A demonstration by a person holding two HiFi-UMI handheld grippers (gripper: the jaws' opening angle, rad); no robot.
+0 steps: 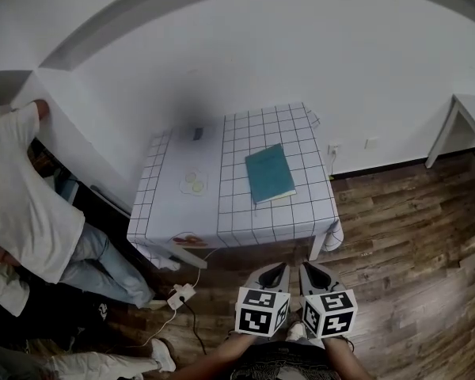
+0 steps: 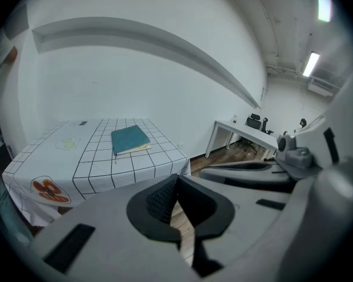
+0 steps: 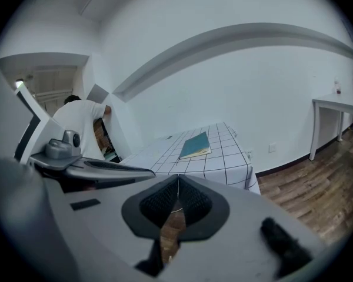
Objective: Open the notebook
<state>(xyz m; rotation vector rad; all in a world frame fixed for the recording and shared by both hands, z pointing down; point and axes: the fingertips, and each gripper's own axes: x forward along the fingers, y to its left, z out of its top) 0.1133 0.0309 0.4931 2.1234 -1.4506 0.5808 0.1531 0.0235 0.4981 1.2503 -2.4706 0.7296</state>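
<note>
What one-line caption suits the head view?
Closed teal notebook on gridded table; left claw and right claw shut short of it.

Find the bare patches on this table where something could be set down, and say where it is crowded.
Bare on the table: the gridded strip between the notebook and the near edge, the squares behind the notebook, and the plain cloth around the pale round print. Crowded: the floor beside the table's plain end, where a person leans.

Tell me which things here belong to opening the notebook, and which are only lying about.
For the job: closed teal notebook on the checked table; left hand-held gripper, shut; right hand-held gripper, shut.

Lying about: small dark object at the table's far edge; power strip on the floor; white side table.
</note>
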